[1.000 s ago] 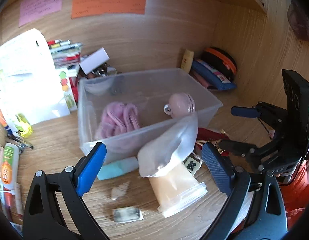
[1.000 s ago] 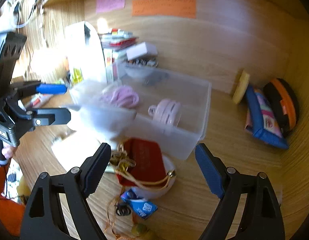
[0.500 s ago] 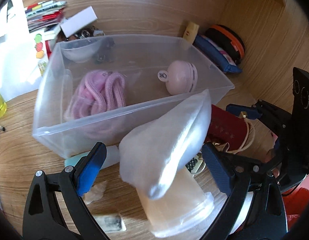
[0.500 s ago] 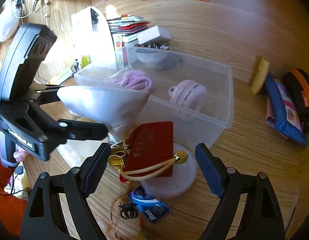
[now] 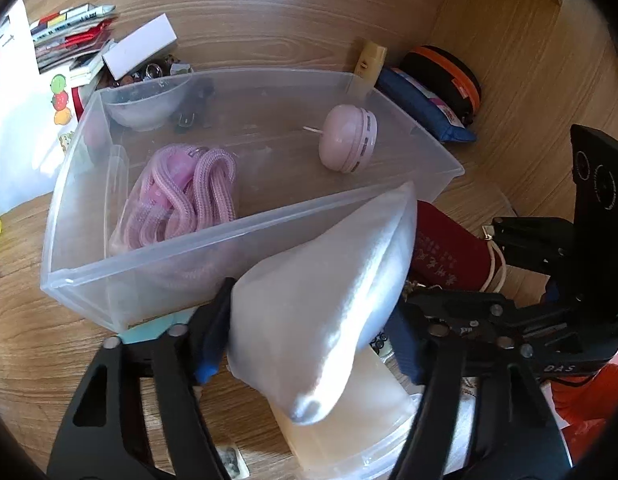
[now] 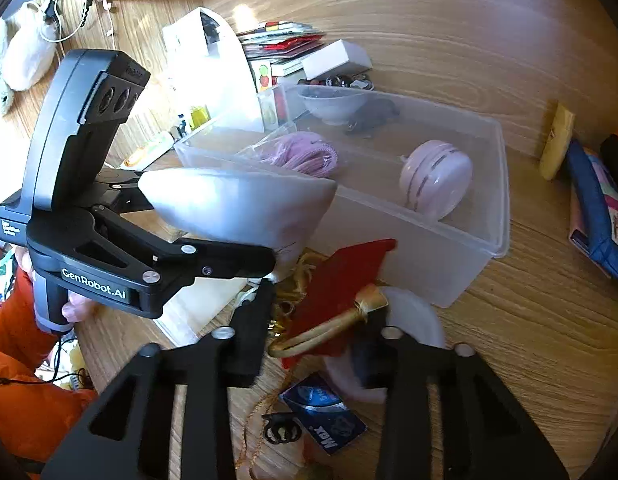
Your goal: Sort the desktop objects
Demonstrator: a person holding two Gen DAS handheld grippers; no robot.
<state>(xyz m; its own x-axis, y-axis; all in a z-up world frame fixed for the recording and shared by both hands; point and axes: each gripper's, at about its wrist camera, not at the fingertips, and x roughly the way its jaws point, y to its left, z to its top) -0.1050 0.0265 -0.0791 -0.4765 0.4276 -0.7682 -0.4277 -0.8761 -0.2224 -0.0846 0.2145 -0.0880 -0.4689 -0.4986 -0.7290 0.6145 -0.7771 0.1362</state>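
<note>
**Both grippers closing on soft items in front of the bin**

The clear plastic bin is the largest thing here, a thin-walled, translucent rectangular tub on the wood-grain desk. It already holds a bag of pink braided cord, a smooth pink round case and a small frosted bowl.

Just in front of its near wall, the left gripper has its jaws closing on a white soft pouch; the padded, matte, wedge-shaped pouch sits between the blue pads, which appear to press its sides. Its tip overhangs the bin's rim. Beneath it lies a pale, cloudy plastic tub.

The right gripper is likewise closing, with a red felt-like charm pouch between its jaws, bound by a glossy gold cord. Whether the pads grip the cloth or only the cord cannot be told.

The likely risks: the squashy white pouch could slide out if pinched only near its edge, and the red pouch's trailing gold tassels could snag the small black clip or the blue packet when raised. The two grippers stand near each other and could collide.
</note>
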